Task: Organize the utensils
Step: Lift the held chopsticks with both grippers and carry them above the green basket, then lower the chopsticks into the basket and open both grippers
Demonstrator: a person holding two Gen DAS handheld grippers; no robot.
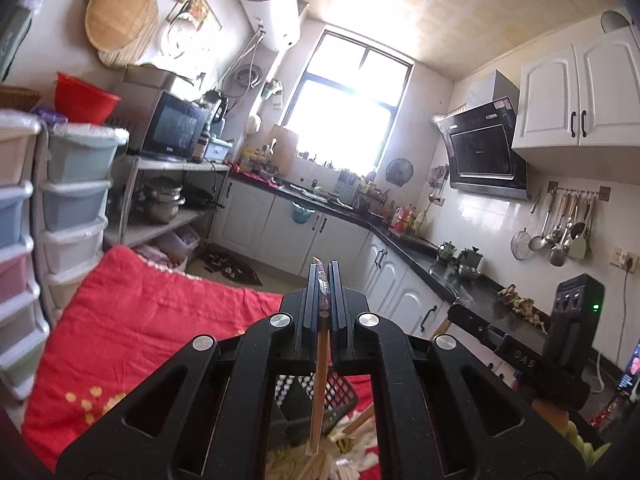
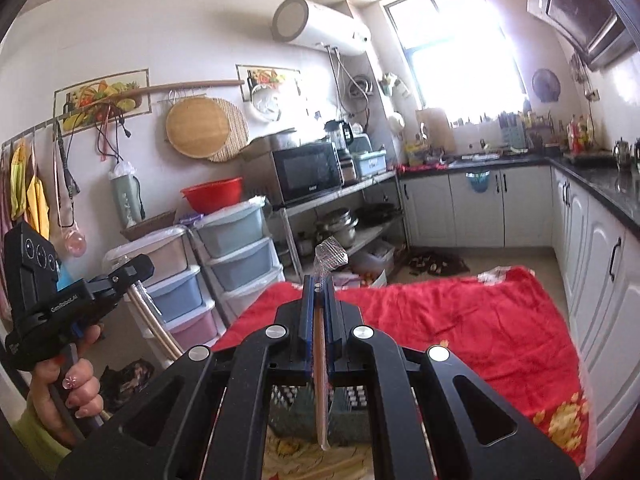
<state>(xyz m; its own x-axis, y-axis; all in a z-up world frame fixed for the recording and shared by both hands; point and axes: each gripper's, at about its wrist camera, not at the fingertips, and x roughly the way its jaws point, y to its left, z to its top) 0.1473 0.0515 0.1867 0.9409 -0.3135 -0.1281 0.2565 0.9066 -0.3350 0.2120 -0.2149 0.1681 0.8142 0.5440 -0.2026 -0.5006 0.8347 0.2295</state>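
Both claws are raised over a red quilt (image 2: pixel 460 320). The left gripper (image 1: pixel 324 280) is clamped on a plastic-wrapped pair of chopsticks (image 1: pixel 320 380), the right gripper (image 2: pixel 319 292) on another wrapped pair (image 2: pixel 322 380). Only the right view shows the person's left hand (image 2: pixel 72 392); only the left view shows hanging ladles (image 1: pixel 560 232).

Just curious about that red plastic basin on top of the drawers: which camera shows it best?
The right wrist view: the red plastic basin sits whole and well lit on the pastel drawer units. The left wrist view catches the basin at the dim, distorted edge.
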